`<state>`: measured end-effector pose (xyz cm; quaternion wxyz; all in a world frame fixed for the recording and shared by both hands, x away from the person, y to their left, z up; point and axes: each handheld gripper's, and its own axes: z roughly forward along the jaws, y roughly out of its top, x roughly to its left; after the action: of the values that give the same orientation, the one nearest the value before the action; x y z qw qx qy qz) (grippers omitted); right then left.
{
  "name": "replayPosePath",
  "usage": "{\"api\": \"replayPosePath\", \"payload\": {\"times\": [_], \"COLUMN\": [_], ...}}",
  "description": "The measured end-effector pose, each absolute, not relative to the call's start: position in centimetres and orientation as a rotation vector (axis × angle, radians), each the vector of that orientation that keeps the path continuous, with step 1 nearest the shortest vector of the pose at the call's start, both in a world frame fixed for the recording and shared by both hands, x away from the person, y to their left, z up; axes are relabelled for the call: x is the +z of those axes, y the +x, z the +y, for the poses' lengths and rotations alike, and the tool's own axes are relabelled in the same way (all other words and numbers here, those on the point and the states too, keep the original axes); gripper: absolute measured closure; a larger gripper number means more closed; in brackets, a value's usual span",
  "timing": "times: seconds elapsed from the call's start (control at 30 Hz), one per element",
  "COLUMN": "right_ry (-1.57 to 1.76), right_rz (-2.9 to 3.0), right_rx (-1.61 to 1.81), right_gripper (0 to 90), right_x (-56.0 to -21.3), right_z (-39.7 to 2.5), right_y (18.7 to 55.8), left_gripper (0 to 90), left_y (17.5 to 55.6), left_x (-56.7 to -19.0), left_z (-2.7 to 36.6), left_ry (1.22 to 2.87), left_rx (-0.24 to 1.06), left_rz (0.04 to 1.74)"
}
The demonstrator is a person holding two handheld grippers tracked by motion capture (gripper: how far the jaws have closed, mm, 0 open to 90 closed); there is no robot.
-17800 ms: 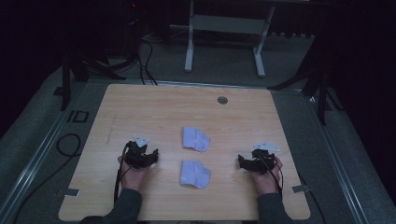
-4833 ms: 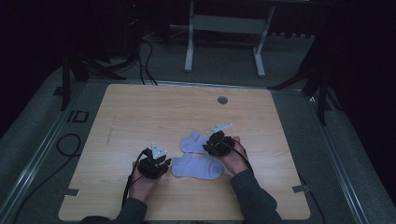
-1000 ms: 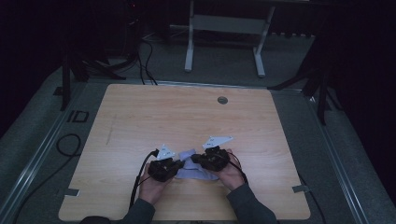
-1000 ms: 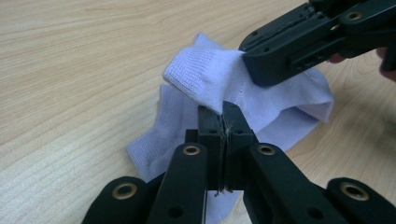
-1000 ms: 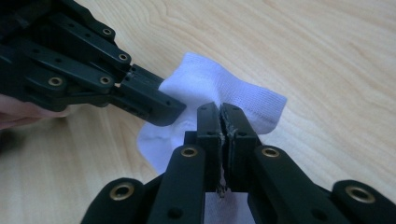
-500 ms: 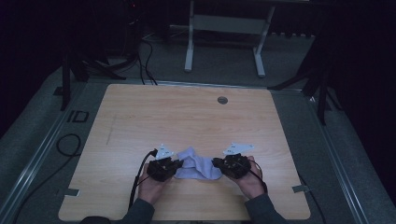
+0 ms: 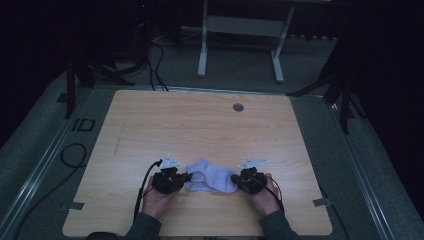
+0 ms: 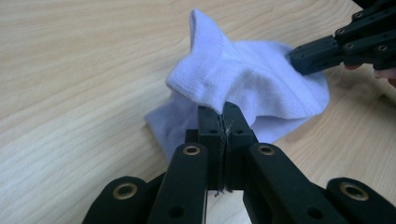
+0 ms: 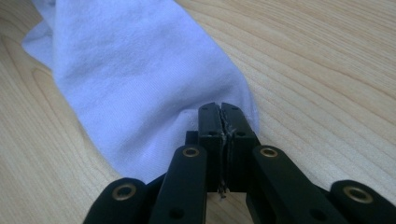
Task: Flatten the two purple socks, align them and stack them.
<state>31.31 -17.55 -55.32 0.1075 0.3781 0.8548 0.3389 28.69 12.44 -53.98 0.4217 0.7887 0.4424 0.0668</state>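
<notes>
Socks stacked on surface, pinched at opposite ends: left tongs nip cuff, right tongs nip toe, likely for stretching flat.

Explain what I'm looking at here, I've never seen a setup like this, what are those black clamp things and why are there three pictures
No robot is at work here: a person sits at a light wooden table and holds a black two-jaw hand gripper in each hand. The three pictures show one moment from three cameras.

The wide picture comes from a fixed camera above the table. In it the left gripper and the right gripper meet the ends of some pale lilac sock fabric lying between them; whether that is one sock or two stacked, I can't tell.

The two close-ups come from small cameras riding on the grippers, looking along their jaws. In the left gripper view the jaws are pinched shut on the sock's ribbed cuff edge. In the right gripper view they are shut on its opposite end.

A small round dark grommet sits near the table's far edge.
</notes>
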Motion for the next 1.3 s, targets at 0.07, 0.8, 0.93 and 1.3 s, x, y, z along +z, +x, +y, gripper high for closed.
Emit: {"api": "replayPosePath", "payload": {"times": [0.07,0.8,0.93,1.3], "right_ry": [1.111,1.132,1.144,1.133], "right_rz": [2.507,2.493,2.489,2.476], "right_rx": [1.005,1.035,1.037,1.083], "right_gripper": [87.8,87.7,87.6,85.6], "right_x": [-55.4,-55.6,-55.6,-54.9], "right_z": [-17.6,-17.7,-17.7,-17.6], "right_y": [31.2,31.2,31.2,31.0], "left_gripper": [88.8,77.3,65.2,59.0], "left_y": [28.8,28.6,28.3,28.0], "left_x": [-54.1,-54.6,-53.9,-53.3], "left_z": [12.9,14.5,14.2,13.8], "left_ry": [1.991,2.037,2.068,2.079], "left_rx": [0.147,0.103,0.208,0.381], "left_rz": [1.125,1.182,1.122,1.087]}}
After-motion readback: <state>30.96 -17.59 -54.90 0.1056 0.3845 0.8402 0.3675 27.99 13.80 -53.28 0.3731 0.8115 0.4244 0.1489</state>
